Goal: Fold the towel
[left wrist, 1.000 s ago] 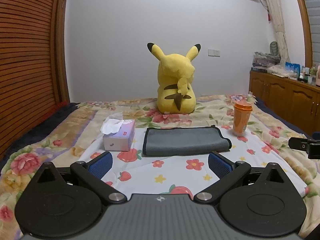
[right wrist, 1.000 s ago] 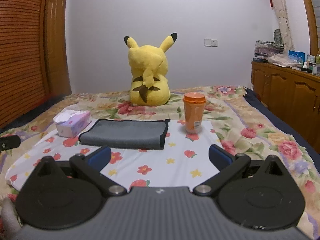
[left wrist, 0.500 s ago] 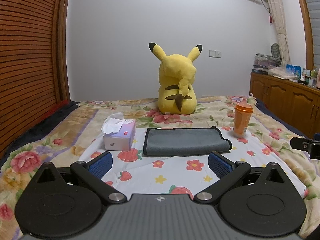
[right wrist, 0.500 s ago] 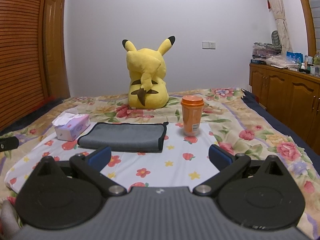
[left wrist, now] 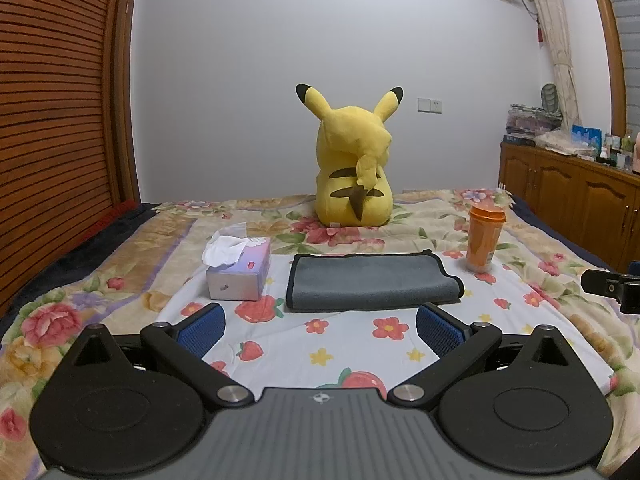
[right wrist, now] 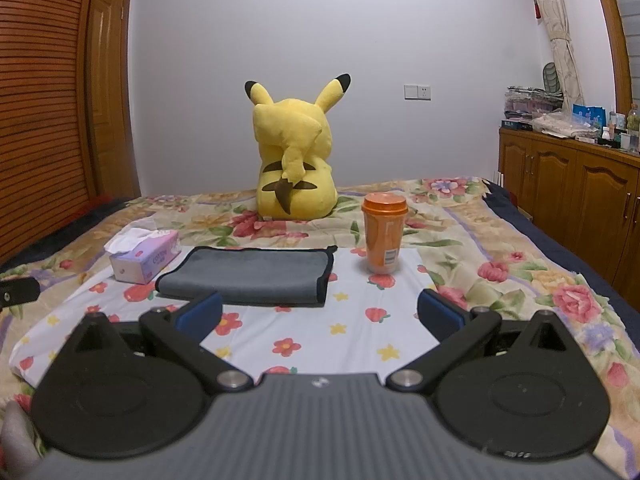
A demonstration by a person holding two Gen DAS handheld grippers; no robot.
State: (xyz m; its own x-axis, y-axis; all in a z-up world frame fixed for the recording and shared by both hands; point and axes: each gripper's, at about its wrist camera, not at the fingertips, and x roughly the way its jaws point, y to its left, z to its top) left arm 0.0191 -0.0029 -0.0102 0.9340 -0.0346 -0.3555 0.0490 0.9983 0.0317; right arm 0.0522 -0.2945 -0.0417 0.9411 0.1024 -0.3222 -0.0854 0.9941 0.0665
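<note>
Both claws hang over the bed (left wrist: 132, 248), jaws spread wide and holding nothing: the left claw (left wrist: 320, 330) and the right claw (right wrist: 320, 316). Just past them, at twelve o'clock from the left claw and eleven from the right, the towel (left wrist: 372, 282) lies flat on the flowered sheet, grey, soft, dark-edged, seemingly folded once already. A cardboard tissue box (left wrist: 239, 270) sits at ten o'clock, a slick orange cup (right wrist: 384, 236) at one. A careless sweep could topple the tall cup; pinching one layer would drag the fold crooked.
</note>
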